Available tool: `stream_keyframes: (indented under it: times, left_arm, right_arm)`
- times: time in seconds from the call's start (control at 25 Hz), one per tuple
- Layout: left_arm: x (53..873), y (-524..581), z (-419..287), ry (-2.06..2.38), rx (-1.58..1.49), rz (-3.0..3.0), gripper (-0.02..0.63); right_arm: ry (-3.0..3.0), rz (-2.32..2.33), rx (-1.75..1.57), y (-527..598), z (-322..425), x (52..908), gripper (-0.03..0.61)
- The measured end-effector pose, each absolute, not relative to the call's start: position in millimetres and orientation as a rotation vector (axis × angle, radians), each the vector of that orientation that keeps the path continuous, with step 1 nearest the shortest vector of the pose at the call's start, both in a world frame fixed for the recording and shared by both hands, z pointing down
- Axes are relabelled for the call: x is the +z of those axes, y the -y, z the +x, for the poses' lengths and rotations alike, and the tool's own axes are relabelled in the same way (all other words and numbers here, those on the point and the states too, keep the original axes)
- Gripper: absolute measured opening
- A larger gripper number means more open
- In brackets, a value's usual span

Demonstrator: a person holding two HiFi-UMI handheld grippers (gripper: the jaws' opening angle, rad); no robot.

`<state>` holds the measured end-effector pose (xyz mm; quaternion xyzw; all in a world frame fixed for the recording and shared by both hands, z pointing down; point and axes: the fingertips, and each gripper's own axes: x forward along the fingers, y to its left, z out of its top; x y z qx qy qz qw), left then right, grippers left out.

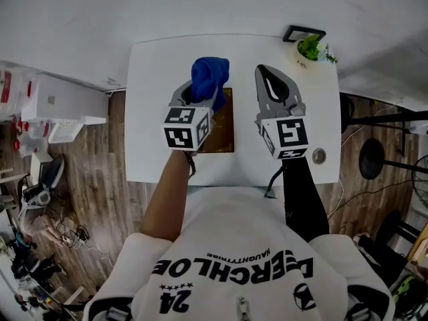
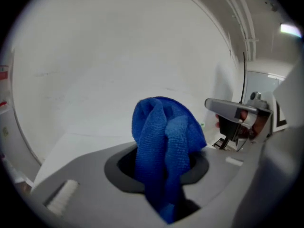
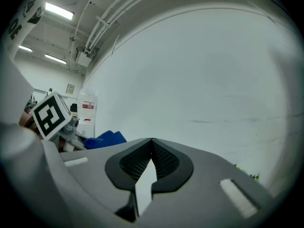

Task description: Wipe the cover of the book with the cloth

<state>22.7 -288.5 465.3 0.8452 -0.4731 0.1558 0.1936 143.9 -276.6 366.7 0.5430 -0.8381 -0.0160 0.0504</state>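
Note:
A brown book (image 1: 225, 124) lies flat on the white table (image 1: 154, 99), partly hidden under my left gripper (image 1: 202, 89). That gripper is shut on a bunched blue cloth (image 1: 210, 76), which bulges out past its jaws and is held above the book's far end. In the left gripper view the cloth (image 2: 165, 139) fills the jaw gap. My right gripper (image 1: 263, 70) hovers right of the book, shut with nothing in it; its tips meet (image 3: 151, 141). The right gripper view shows the blue cloth (image 3: 107, 138) at its left.
A small green plant (image 1: 313, 47) and a dark picture frame (image 1: 303, 33) stand at the table's far right corner. A small round object (image 1: 319, 156) lies near the front right edge. White storage units (image 1: 57, 105) stand on the wooden floor to the left.

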Motion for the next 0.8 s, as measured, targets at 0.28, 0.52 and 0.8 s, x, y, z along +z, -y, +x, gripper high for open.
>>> stream_keyframes:
  times: [0.28,0.52,0.8]
  left_arm:
    - [533.8,281.8,46.9,1.164,0.519,2.187,0.186]
    - [594.0,268.1,50.6,1.135,0.672,2.092,0.186]
    - [607.1,265.7,40.9,1.188,0.715,2.097,0.186]
  right_arm:
    - [2.533,1.663,-0.026,274.7,160.1,373.9,0.003]
    - [2.523,1.663,-0.021,268.3,163.1,377.2,0.003]
    - [2.532,1.646,-0.035,267.4,154.8,374.9,0.003]
